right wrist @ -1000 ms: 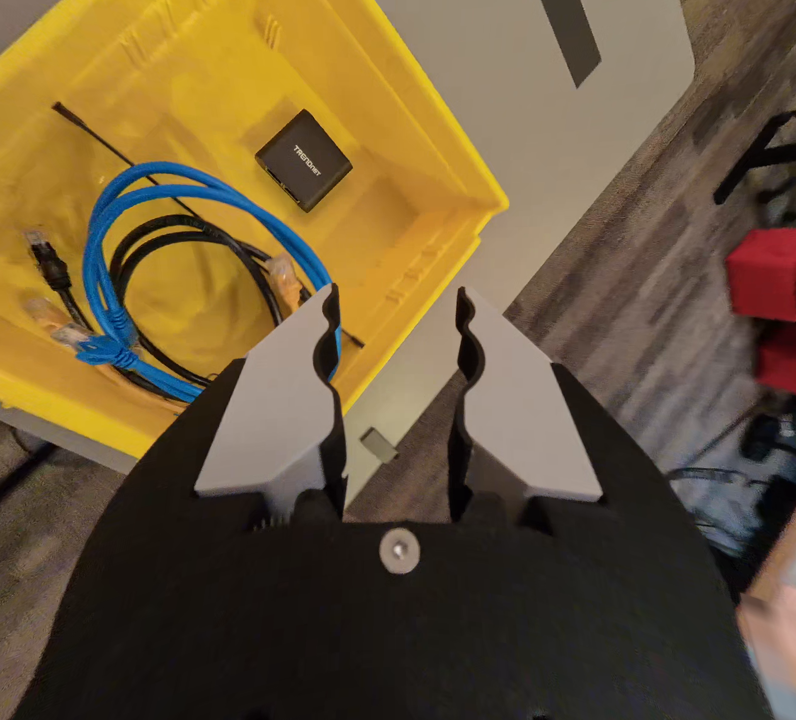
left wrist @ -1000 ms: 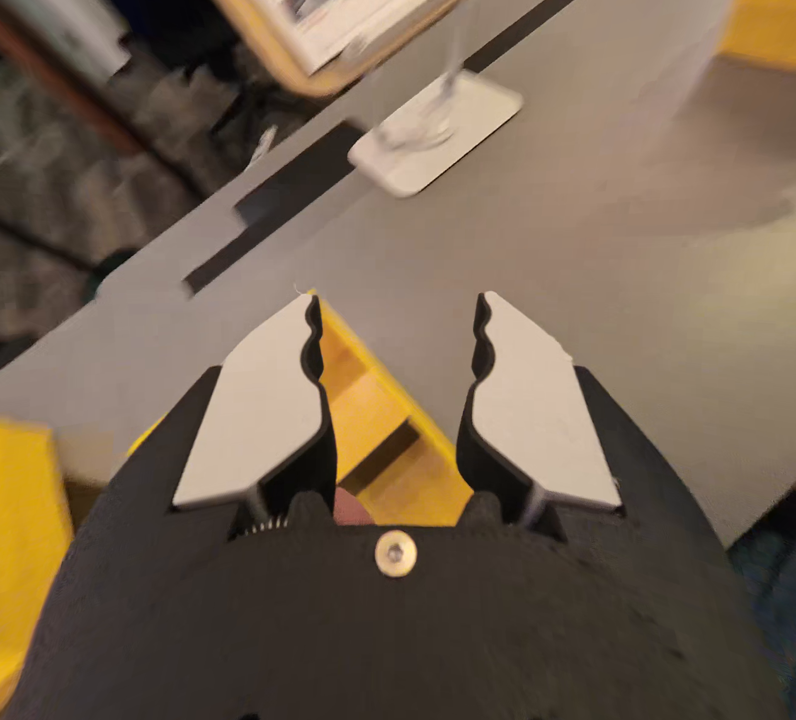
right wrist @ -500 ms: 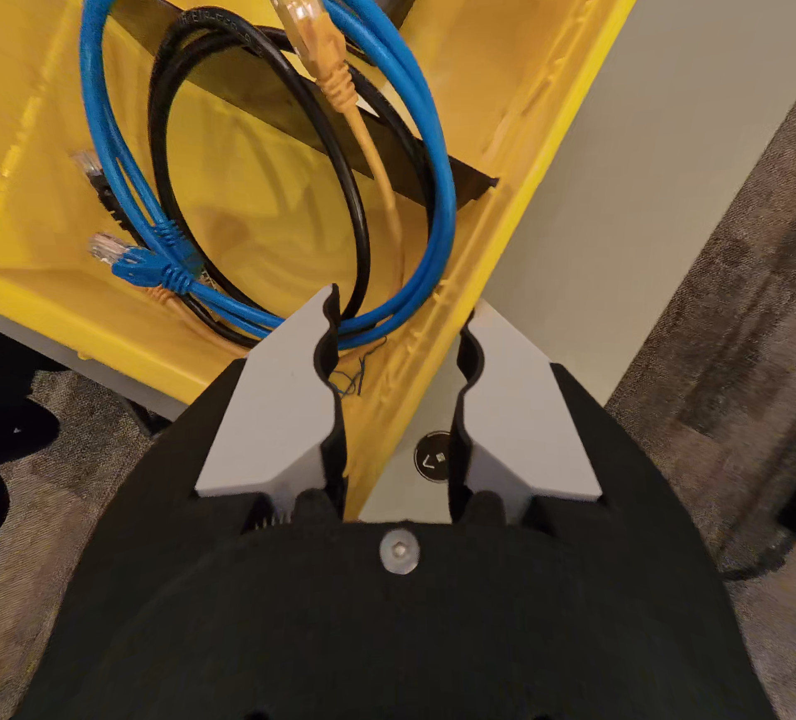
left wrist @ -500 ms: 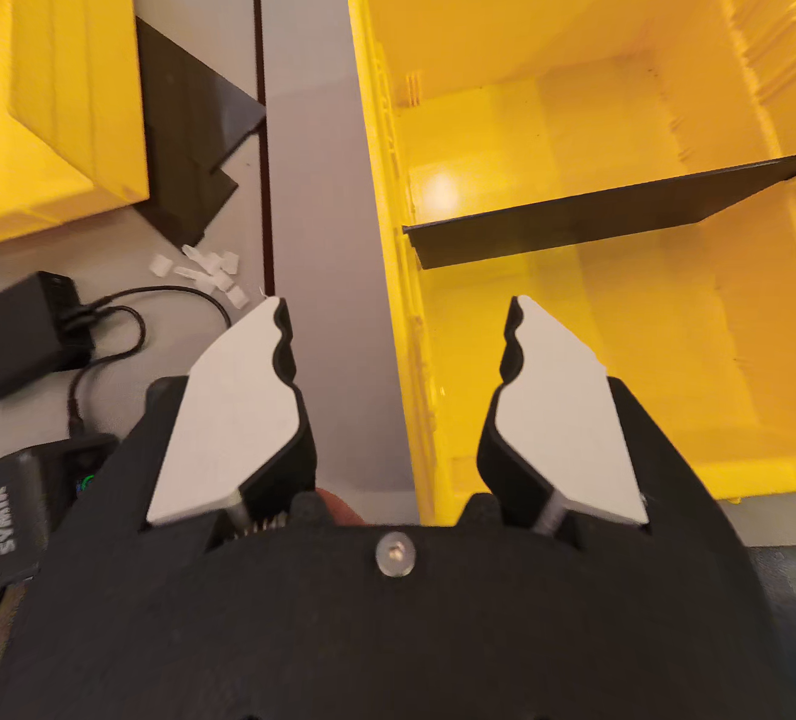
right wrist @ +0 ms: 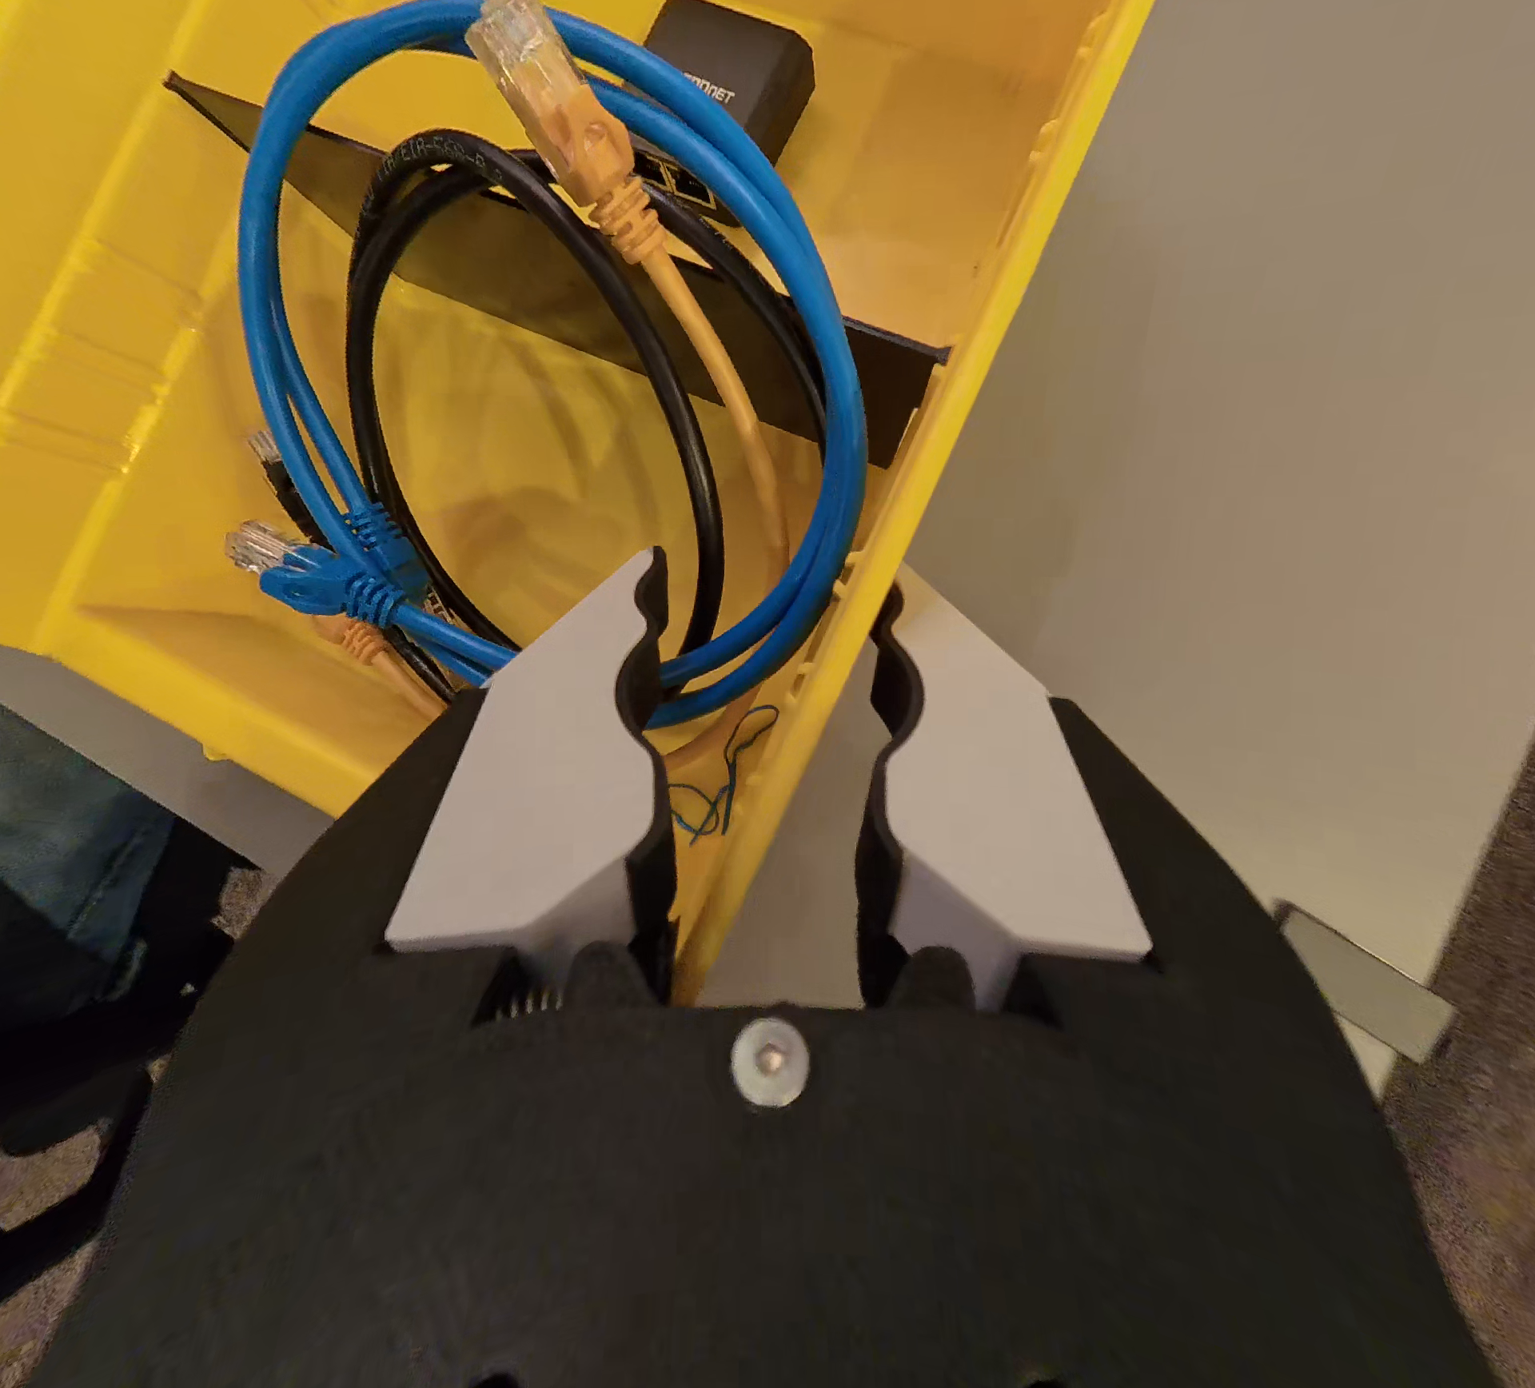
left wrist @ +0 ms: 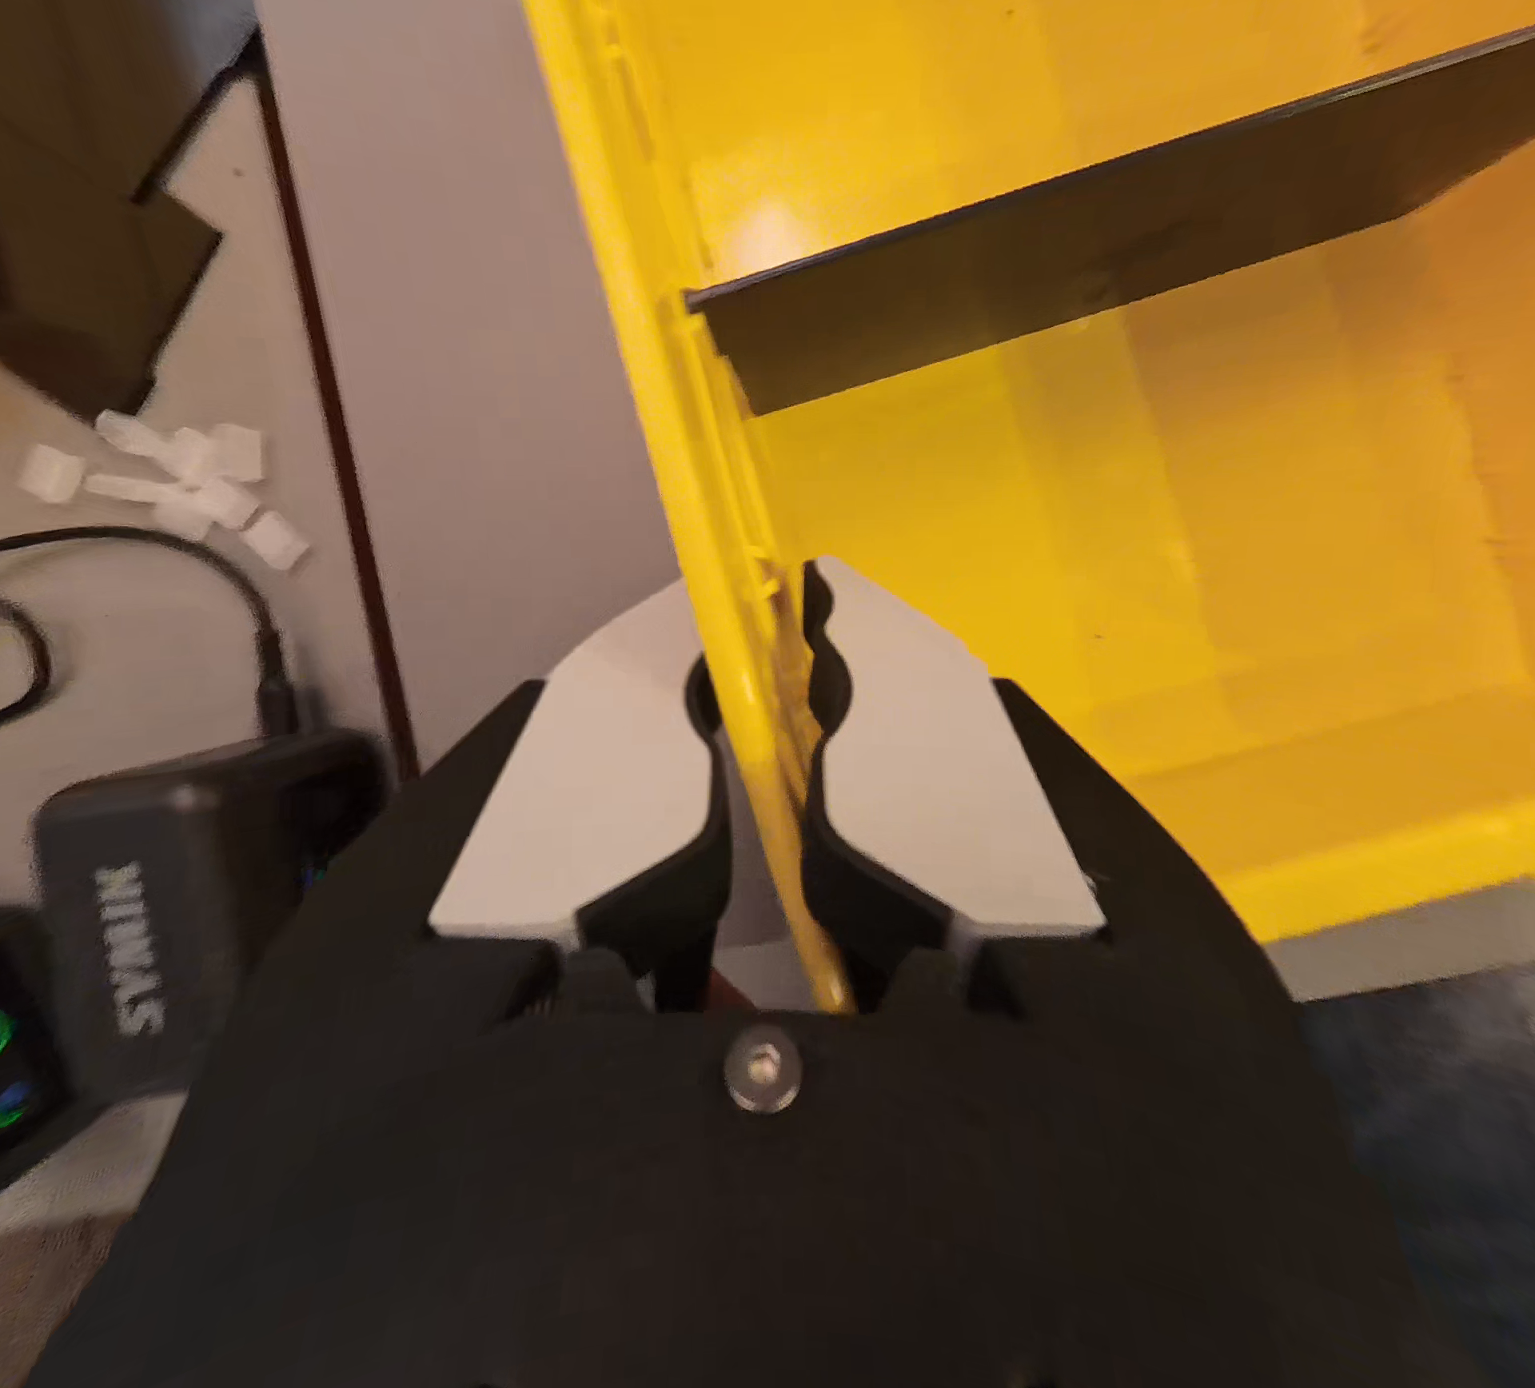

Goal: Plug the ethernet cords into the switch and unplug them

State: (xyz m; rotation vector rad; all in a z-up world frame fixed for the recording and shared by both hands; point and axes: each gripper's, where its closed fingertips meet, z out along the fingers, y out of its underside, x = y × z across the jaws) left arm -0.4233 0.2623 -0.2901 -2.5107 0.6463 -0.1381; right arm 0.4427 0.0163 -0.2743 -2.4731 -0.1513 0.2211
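Right now both grippers sit on the walls of a yellow bin (right wrist: 125, 368) that rests on a pale grey surface (right wrist: 1287, 268). The left gripper (left wrist: 760, 605) has its jaws drawn narrow and clamped on the bin's left wall, one finger outside, the other inside. The compartments seen from this side hold nothing, and a black divider (left wrist: 1080, 285) crosses the bin.

The right gripper (right wrist: 768, 588) straddles the opposite wall with its jaws apart; the left finger is inside the bin, the right finger outside over the surface, and neither visibly presses the wall.

Inside the near compartment lies a loose coil of cords: a blue ethernet cord (right wrist: 847, 434), a black ethernet cord (right wrist: 706, 484) and an orange ethernet cord (right wrist: 723, 368). The orange one's clear plug (right wrist: 519, 40) sticks up toward the camera, above the divider. Beyond the divider, in the far compartment, sits the small black switch (right wrist: 739, 60), its ports facing the cords, with nothing plugged in as far as I can see.

Left of the bin, on the surface, are a scatter of small white plastic bits (left wrist: 183, 476), a black box (left wrist: 191, 875) with a thin black cable (left wrist: 249, 600), and a flat black sheet (left wrist: 83, 168).
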